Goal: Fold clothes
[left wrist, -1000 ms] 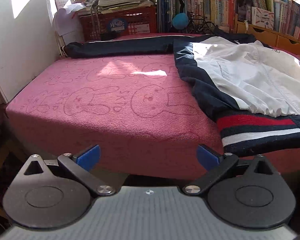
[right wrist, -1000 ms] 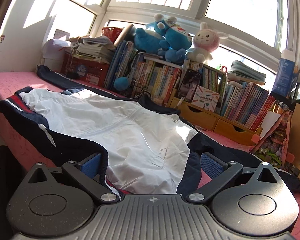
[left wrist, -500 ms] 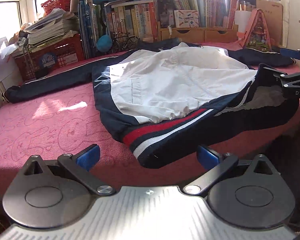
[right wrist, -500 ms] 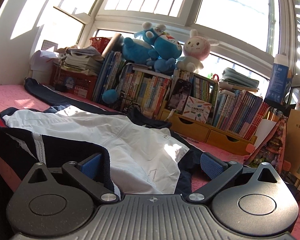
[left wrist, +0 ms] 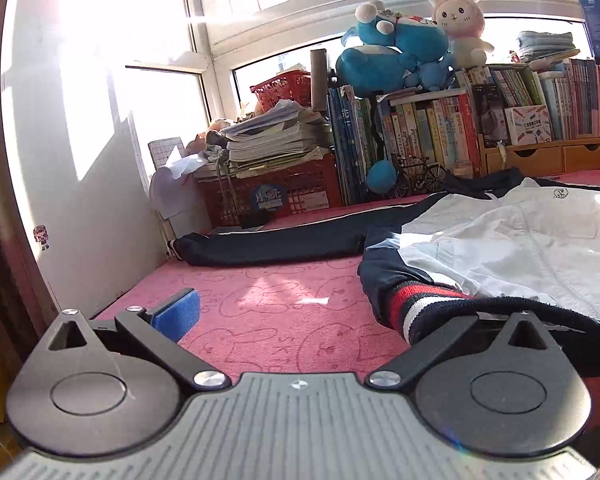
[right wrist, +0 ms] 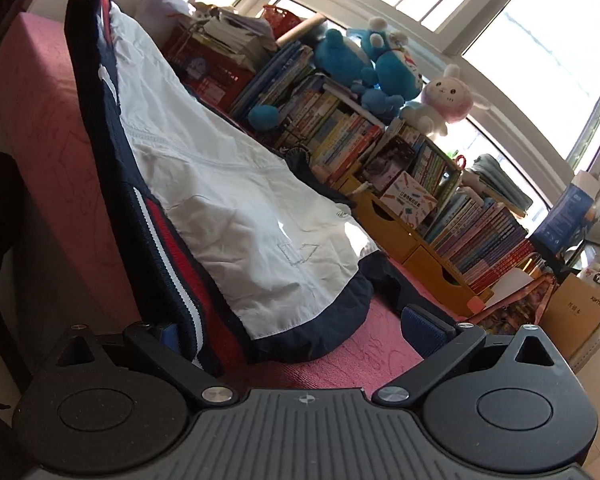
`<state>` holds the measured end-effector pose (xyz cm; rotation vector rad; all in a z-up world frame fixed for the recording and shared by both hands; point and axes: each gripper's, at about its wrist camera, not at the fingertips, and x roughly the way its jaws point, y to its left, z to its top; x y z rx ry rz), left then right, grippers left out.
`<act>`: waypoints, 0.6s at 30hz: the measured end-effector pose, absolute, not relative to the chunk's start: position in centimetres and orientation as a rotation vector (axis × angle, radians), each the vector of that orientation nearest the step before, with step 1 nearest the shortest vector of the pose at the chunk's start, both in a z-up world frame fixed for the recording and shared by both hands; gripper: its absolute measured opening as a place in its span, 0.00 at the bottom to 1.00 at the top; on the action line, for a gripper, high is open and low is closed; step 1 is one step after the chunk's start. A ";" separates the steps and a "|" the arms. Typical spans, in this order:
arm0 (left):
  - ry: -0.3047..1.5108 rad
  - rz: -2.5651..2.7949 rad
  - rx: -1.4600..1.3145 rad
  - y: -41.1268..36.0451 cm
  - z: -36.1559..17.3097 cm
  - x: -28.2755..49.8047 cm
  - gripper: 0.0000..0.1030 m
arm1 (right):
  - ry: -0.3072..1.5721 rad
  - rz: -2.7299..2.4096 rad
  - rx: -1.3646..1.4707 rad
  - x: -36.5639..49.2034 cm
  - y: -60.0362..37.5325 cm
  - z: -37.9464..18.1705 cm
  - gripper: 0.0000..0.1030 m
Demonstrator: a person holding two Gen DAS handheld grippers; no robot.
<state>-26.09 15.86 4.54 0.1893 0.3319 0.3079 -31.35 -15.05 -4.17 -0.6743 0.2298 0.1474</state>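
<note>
so the jacket (left wrist: 532, 240) is spread flat on the bed (left wrist: 276, 320), hem at the near edge, one sleeve (left wrist: 276, 240) stretched out left toward the wall; left gripper (left wrist: 320, 316) sits at the hem's left corner, right gripper (right wrist: 296, 324) at the opposite corner, hem lying across its left finger; behind the jacket there's a row of books (left wrist: 440, 132) with plush toys (left wrist: 400, 56) on top; left of the books, a crate (left wrist: 284, 196) with a paper stack (left wrist: 276, 140) on it
</note>
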 end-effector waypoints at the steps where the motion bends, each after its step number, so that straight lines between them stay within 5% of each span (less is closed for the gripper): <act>1: 0.333 0.303 0.203 15.8 4.9 -26.5 1.00 | 0.214 0.111 -0.613 -31.4 -16.1 -2.9 1.00; 7: 0.336 0.263 0.324 14.9 5.7 -29.1 1.00 | 0.055 0.011 -0.358 -33.2 -20.7 4.6 1.00; 13: 0.658 0.161 0.270 16.1 -0.3 -27.0 1.00 | 0.311 0.087 -0.476 -32.0 -20.6 -0.7 1.00; 18: 0.745 0.049 0.208 17.2 -1.4 -26.0 1.00 | 0.498 0.171 -0.457 -31.5 -21.1 -3.8 1.00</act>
